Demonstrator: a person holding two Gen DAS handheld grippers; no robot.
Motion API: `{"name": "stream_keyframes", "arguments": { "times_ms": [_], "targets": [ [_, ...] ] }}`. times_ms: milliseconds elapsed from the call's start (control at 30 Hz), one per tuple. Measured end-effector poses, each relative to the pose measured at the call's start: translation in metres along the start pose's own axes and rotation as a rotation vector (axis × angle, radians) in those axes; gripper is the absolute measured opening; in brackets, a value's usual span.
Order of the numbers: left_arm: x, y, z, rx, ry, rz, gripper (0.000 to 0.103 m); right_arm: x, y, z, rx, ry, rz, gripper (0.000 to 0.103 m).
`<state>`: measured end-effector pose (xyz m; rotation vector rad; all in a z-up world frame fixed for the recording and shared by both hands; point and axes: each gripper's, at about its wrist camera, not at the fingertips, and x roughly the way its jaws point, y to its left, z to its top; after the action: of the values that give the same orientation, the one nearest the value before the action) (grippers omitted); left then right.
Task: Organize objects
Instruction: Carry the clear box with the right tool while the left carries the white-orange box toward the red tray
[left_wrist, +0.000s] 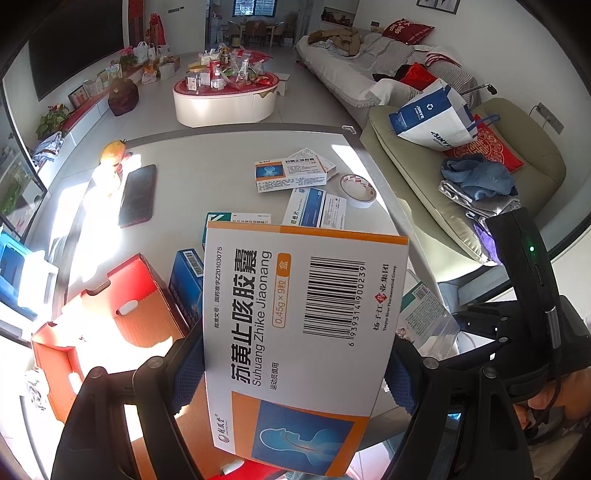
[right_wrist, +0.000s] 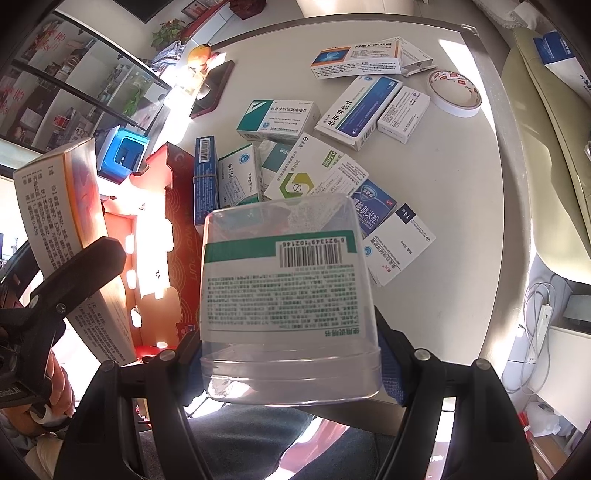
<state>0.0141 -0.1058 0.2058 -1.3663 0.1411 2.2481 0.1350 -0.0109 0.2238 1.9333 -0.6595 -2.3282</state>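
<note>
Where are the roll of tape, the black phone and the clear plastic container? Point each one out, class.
roll of tape (right_wrist: 455, 95), right wrist view, on its white outer band.
black phone (left_wrist: 137, 195), left wrist view, middle of its screen.
clear plastic container (right_wrist: 288, 291), right wrist view, on its printed label.

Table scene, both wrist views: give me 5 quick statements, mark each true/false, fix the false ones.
1. The left hand-held gripper holds an orange-and-white box. True.
2. The right hand-held gripper is empty. False: it is shut on a clear tub with a green-edged label.
3. The tape roll lies on the table near its far right side. True.
4. The phone lies inside the red carton. False: it lies on the table, beyond the carton.
5. All medicine boxes are already in the carton. False: many, like the blue-striped box, lie loose on the table.
</note>
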Motion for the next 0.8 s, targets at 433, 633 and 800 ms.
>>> {"name": "stream_keyframes", "arguments": {
  "times_ms": [433, 633, 800],
  "targets": [
    [0.0042, 0.0026, 0.0034, -0.004, -0.002, -0.003, 0.086, -0.0009, -0.0010, 0.0064, 0.004, -0.003, -0.003, 0.073],
    [0.0049, 0.0046, 0.0038, -0.013, -0.002, -0.003, 0.086, -0.0005, -0.0024, 0.0080, 0.007, 0.000, -0.003, 0.074],
    [0.0049, 0.0060, 0.0035, -0.022, -0.003, 0.001, 0.086, 0.0002, -0.0021, 0.0083, 0.007, 0.002, -0.003, 0.073]
  ]
}}
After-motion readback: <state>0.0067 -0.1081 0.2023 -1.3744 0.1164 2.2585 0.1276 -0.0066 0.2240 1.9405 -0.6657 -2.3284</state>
